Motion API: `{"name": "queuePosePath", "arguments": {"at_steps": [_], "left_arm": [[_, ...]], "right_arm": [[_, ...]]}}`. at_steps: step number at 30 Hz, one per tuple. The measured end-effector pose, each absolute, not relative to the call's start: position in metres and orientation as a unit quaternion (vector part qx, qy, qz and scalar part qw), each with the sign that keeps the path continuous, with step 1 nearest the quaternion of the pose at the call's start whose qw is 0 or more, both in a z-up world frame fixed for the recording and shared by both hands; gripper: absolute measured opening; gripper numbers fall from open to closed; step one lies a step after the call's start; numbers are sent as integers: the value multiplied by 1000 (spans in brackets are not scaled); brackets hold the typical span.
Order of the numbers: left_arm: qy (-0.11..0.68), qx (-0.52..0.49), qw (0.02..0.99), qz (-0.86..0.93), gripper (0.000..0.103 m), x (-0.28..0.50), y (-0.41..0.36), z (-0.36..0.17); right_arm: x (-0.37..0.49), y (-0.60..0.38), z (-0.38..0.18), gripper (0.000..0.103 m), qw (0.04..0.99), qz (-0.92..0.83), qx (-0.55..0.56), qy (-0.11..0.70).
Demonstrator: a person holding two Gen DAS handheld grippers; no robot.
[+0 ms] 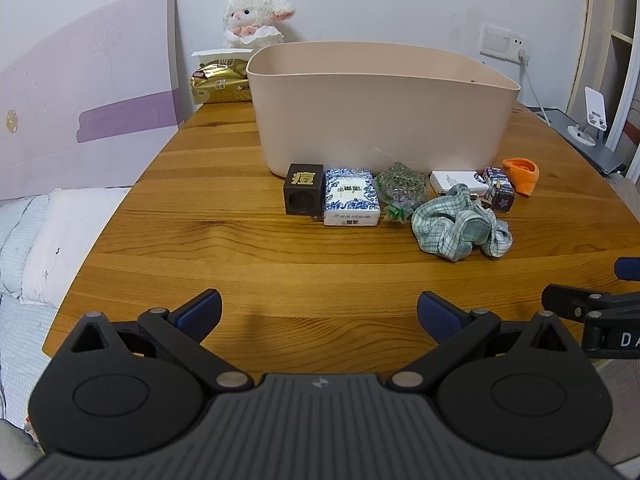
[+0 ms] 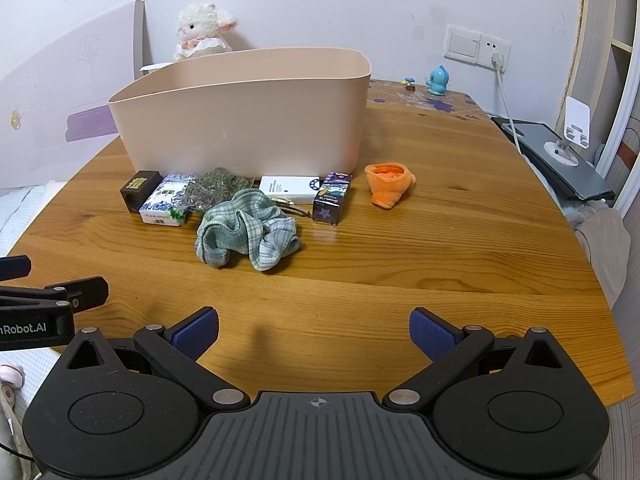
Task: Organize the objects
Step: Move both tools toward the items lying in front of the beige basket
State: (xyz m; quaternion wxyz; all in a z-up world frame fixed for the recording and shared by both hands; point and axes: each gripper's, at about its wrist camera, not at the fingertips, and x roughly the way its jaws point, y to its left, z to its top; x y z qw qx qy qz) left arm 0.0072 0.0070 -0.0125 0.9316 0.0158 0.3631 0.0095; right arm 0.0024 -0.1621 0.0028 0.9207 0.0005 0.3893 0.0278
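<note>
A beige plastic bin (image 1: 384, 116) (image 2: 244, 120) stands at the back of the wooden table (image 1: 280, 264) (image 2: 400, 264). In a row before it lie a black cube (image 1: 304, 194) (image 2: 139, 190), a blue-and-white packet (image 1: 351, 202) (image 2: 166, 204), a bag of dried herbs (image 1: 400, 188) (image 2: 214, 188), a white box (image 1: 456, 182) (image 2: 290, 189), a dark starred box (image 1: 500, 190) (image 2: 332, 198), an orange cloth pouch (image 1: 522, 174) (image 2: 388, 186) and a crumpled green checked cloth (image 1: 460, 226) (image 2: 248, 232). My left gripper (image 1: 319, 314) and right gripper (image 2: 314, 330) both hover open near the front edge, holding nothing.
A plush lamb (image 1: 252, 20) (image 2: 204, 32) and a gold packet (image 1: 220, 82) sit behind the bin. A blue figurine (image 2: 436, 80) stands at the back right. A laptop with a phone stand (image 2: 560, 148) lies off the right edge; a bed (image 1: 32, 248) is left.
</note>
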Motion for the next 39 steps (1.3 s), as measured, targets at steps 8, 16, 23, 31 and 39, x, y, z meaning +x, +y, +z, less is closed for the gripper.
{"name": "queuePosePath", "arguments": {"at_steps": [8,16,23,31,39], "left_arm": [[364,17,931,9,103,8,8,-12],[368,17,930,10,103,16,13,-11],[370,16,929,6,103,24,18,-11],[378,8,926,-11,103,43,25,-11],[380,3,925,-19,103,65,32,-11]], "right_arm": [[8,-163,5,103,921,27,5,389],[14,-164,6,103,920,26,12,390],[22,-164,5,103,920,29,16,391],[37,-162,4,103,921,39,22,388],[57,-160,3,98,919,49,30,389]]}}
